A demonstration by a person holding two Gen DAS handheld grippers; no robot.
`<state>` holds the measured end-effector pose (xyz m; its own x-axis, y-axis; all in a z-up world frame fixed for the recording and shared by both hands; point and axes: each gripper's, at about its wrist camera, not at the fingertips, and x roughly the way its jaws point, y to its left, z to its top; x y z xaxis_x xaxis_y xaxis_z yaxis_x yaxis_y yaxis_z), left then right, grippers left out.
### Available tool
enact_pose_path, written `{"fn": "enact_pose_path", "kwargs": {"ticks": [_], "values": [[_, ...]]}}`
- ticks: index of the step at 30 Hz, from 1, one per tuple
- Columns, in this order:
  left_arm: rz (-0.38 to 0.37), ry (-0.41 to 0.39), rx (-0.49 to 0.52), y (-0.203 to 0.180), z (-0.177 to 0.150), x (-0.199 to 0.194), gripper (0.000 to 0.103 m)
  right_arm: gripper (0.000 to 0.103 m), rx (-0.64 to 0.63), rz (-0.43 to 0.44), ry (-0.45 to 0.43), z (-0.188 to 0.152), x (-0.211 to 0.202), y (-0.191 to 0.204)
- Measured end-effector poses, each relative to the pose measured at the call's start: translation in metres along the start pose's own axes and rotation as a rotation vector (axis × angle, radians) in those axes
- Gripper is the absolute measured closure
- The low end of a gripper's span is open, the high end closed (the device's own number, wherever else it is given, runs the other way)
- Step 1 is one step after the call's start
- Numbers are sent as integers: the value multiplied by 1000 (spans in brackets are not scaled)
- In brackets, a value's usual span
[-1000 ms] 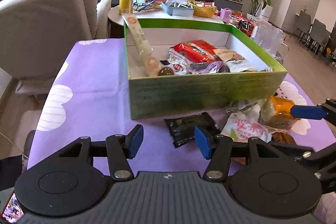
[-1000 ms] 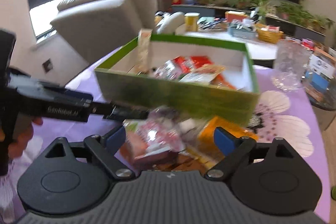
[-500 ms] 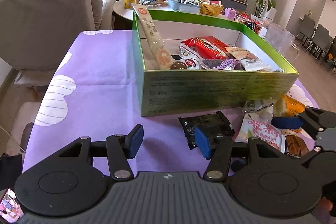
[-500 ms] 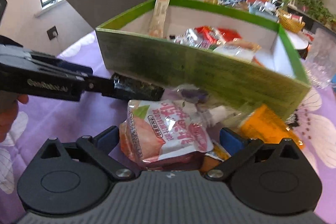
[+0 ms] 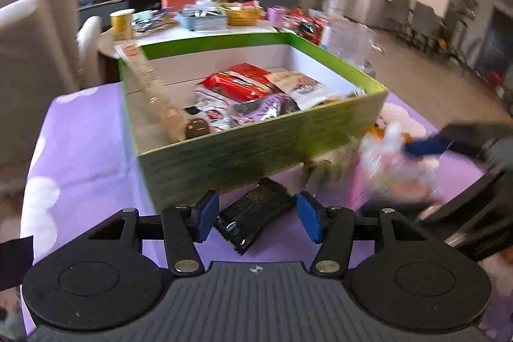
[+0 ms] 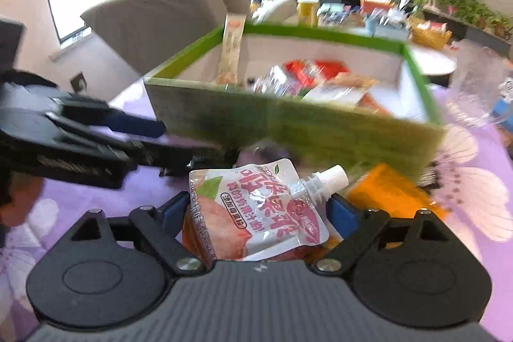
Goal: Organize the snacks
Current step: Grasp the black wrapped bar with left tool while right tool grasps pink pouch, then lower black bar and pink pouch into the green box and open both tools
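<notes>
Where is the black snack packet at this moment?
In the left wrist view the black snack packet lies on the purple tablecloth between the open left gripper fingers, just in front of the green box.

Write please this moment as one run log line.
right tool: closing on spouted pouch | left tool: open around black packet | green box: partly filled

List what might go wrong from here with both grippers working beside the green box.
1. The right gripper is closing on the spouted pouch; a squeeze on the soft body may let it slip.
2. The left gripper straddles the black packet near the green box; it may bump the wall.
3. Both grippers sit close and may collide.
</notes>
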<state>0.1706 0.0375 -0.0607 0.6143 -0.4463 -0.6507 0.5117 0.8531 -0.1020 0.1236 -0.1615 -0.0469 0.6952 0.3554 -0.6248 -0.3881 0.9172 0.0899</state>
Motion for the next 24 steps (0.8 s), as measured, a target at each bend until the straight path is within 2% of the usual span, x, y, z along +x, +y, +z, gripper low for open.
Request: {"fn": "enact_pose_path", "kwargs": {"ticks": [5, 7, 11, 13, 17, 20, 24], "values": [[14, 56, 85, -2, 6, 25, 52, 43, 31, -47, -70, 5, -32, -11], [-20, 89, 99, -1, 6, 34, 52, 43, 38, -72, -80, 5, -36, -14], [-12, 79, 165, -9, 1, 36, 51, 43, 69, -95, -74, 6, -34, -20], [-2, 74, 141, -9, -2, 34, 52, 43, 83, -105, -66, 7, -31, -22], [38, 56, 80, -10, -11, 20, 77, 43, 94, -93, -68, 6, -32, -20], [33, 51, 24, -12, -19, 9, 78, 43, 90, -76, -79, 5, -35, -17], [65, 5, -52, -20, -27, -14, 78, 43, 90, -69, -88, 5, -40, -16]]}}
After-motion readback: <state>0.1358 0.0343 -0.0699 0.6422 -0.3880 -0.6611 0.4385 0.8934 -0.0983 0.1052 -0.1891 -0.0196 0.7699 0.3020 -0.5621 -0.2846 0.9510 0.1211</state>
